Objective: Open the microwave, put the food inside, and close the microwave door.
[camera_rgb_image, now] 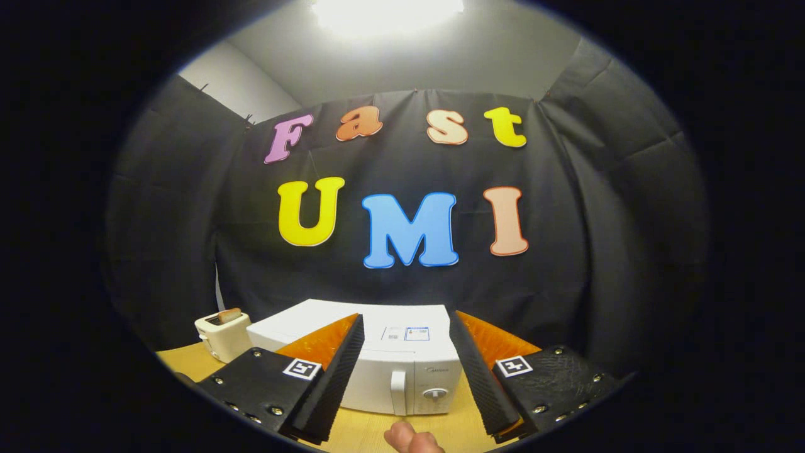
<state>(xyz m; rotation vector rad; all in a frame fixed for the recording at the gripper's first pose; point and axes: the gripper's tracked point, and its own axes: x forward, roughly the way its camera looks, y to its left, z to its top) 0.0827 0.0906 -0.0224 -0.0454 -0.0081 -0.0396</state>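
While the gripper [405, 371] hangs level above the desk [365, 431], fingers wide apart holding nothing, closed microwave [383, 368] beyond them, toaster [223, 333] at desk's left edge.

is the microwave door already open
No, the microwave door sits flush and closed, its handle facing the open tongs, which grip nothing.

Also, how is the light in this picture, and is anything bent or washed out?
Gripper view: the ceiling lamp is blown out to white; the fisheye curves the microwave and wooden table; the open gripper frames the microwave sharply, while the toaster beside it is well lit.
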